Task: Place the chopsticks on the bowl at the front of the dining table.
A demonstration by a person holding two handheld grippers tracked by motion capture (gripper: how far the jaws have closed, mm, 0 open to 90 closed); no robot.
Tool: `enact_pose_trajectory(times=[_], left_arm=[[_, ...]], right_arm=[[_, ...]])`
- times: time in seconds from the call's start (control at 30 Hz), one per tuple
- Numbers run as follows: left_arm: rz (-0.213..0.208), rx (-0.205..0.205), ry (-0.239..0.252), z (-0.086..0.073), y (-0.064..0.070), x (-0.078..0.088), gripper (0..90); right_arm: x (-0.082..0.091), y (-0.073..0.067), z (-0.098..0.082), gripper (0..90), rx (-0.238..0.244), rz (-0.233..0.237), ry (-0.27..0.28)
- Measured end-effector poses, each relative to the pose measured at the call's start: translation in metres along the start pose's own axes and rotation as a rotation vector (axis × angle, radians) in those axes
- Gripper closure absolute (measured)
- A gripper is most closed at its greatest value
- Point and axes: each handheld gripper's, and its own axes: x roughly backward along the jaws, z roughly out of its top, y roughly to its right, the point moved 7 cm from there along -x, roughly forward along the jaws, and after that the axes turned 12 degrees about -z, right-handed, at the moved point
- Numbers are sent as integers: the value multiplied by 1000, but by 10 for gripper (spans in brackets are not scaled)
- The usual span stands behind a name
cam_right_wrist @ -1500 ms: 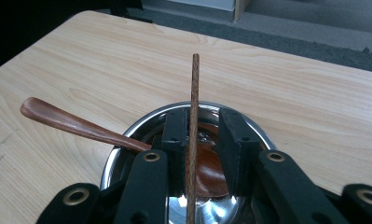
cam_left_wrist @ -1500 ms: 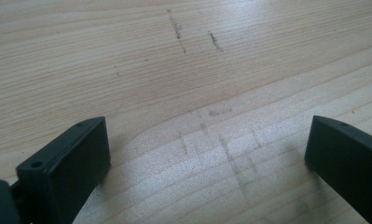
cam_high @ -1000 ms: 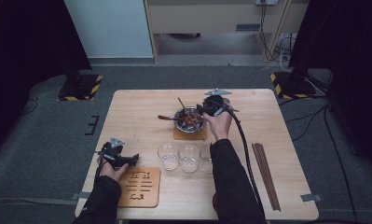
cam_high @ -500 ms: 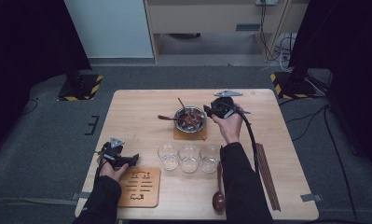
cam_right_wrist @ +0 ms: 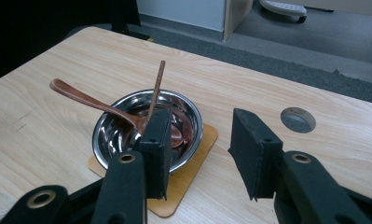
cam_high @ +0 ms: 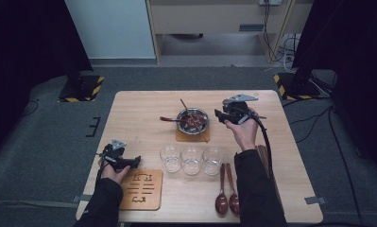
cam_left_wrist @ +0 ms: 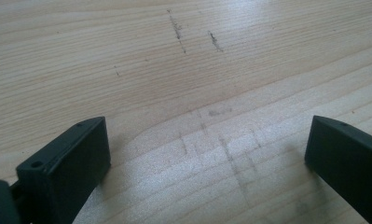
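A steel bowl (cam_high: 192, 121) sits on a small wooden coaster (cam_high: 181, 136) at mid-table, with a brown spoon (cam_high: 169, 119) and chopsticks (cam_high: 188, 113) resting in it. My right gripper (cam_high: 218, 115) is held just right of the bowl, pointing at it. In the right gripper view its jaws (cam_right_wrist: 200, 135) have just been opening and stand apart with nothing between them; the bowl (cam_right_wrist: 113, 135), spoon (cam_right_wrist: 90, 100) and a chopstick (cam_right_wrist: 156, 88) lie beyond the left jaw. My left gripper (cam_high: 136, 162) rests low at front left, open (cam_left_wrist: 207, 158) over bare wood.
Three empty glasses (cam_high: 192, 160) stand in a row in front of the bowl. A carved wooden trivet (cam_high: 141, 189) lies by the left hand. Two dark wooden spoons (cam_high: 227, 198) lie near the front edge, more chopsticks (cam_high: 263, 155) beside the right forearm. A round hole (cam_right_wrist: 298, 119) marks the tabletop.
My right gripper has drawn back to the right from above the bowl and its jaws have widened. The right forearm has shifted and uncovered the two spoons. The left hand has stayed put.
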Motion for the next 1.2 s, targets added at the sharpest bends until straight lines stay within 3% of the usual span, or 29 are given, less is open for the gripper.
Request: enact_pose_trajectory(times=[0.6,0.97,1.2], left_arm=[[1,0,0,0,0,0,0],[1,-1,-1,0,0,0,0],[1,0,0,0,0,0,0]], right_arm=[[32,27,-18,555,-27,-1,23],[53,48,-41,554,-47,-25,26],[59,53,-52,554,-61,-21,30]])
